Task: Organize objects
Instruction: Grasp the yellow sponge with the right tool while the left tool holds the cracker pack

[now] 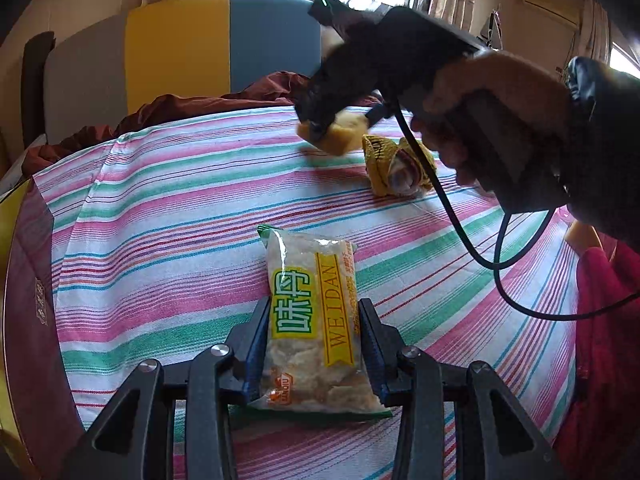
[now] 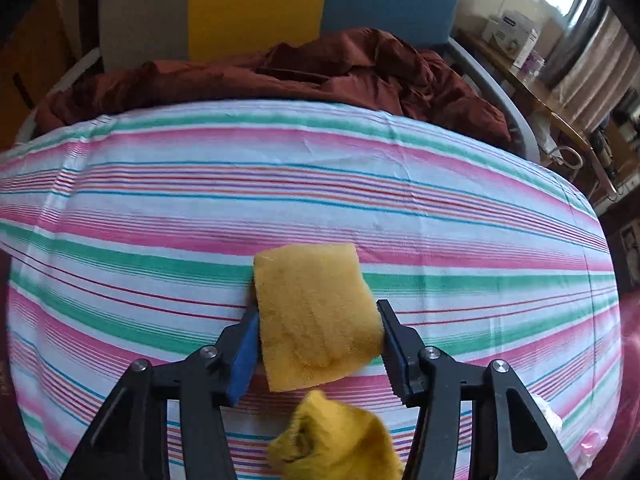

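A: Striped cloth covers the desk (image 2: 160, 216); where's the yellow rectangular sponge (image 2: 316, 316)?

B: Centre frame, between the right gripper (image 2: 318, 330) pads, squeezed, long axis running away from it.

A: Left gripper (image 1: 314, 344)?

B: Clamped on the clear snack packet (image 1: 316, 320), bottom centre.

cloth (image 2: 160, 208): white ground, stripes in pink, green, blue, red. sponge (image 2: 316, 316): yellow-orange. snack packet (image 1: 316, 320): clear, yellow label, green characters, green edge. knitted item (image 1: 394, 168): yellow. blanket (image 2: 320, 76): dark red-brown. chair back (image 2: 256, 4): grey, yellow, blue panels.
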